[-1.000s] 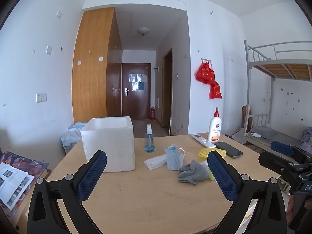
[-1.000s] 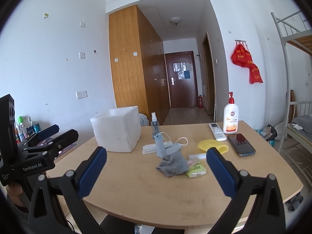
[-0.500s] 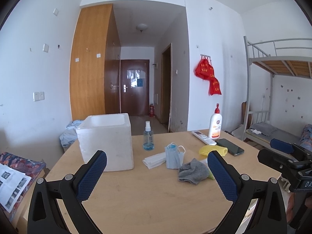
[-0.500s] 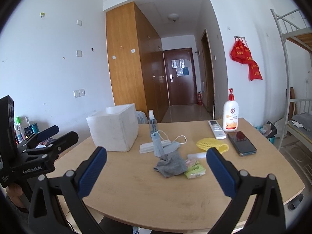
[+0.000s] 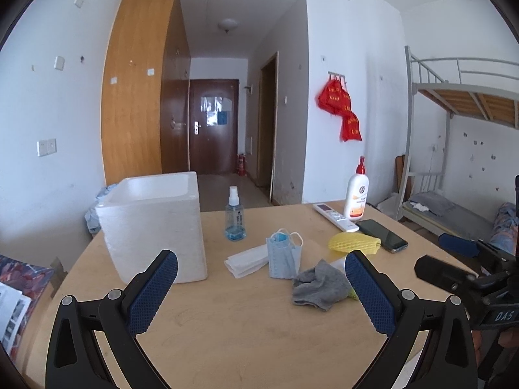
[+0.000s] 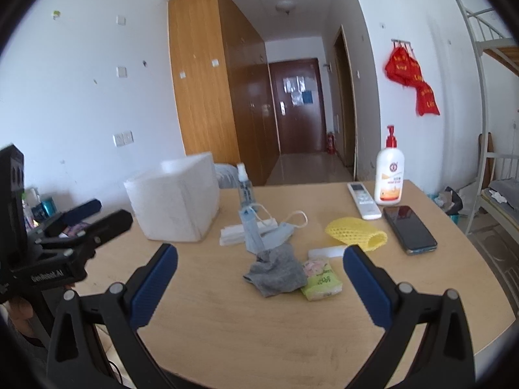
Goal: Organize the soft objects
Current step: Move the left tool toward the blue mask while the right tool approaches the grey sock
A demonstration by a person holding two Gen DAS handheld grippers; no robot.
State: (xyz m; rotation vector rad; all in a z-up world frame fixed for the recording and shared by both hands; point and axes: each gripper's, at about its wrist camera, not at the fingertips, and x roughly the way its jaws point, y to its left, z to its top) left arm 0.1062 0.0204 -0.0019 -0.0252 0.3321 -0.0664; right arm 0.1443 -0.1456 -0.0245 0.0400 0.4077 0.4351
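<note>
On the wooden table (image 5: pixel 246 334) lie a grey cloth (image 5: pixel 319 287) (image 6: pixel 277 274), a blue face mask (image 5: pixel 283 257) (image 6: pixel 262 231), a white folded tissue pack (image 5: pixel 246 261) (image 6: pixel 232 235), a yellow foam net (image 5: pixel 353 243) (image 6: pixel 355 231) and a green tissue packet (image 6: pixel 321 280). A white foam box (image 5: pixel 154 223) (image 6: pixel 173 202) stands at the left. My left gripper (image 5: pixel 261 283) is open and empty above the near table. My right gripper (image 6: pixel 259 280) is open and empty, in front of the grey cloth.
A blue spray bottle (image 5: pixel 235 218), a lotion pump bottle (image 5: pixel 356 194), a white remote (image 5: pixel 334 217) and a black phone (image 5: pixel 382 235) stand at the back right of the table. A bunk bed (image 5: pixel 464 149) is at the right.
Both grippers have moved forward and slightly lower toward the table; the objects look larger. Both stay open. Nothing on the table has moved.
</note>
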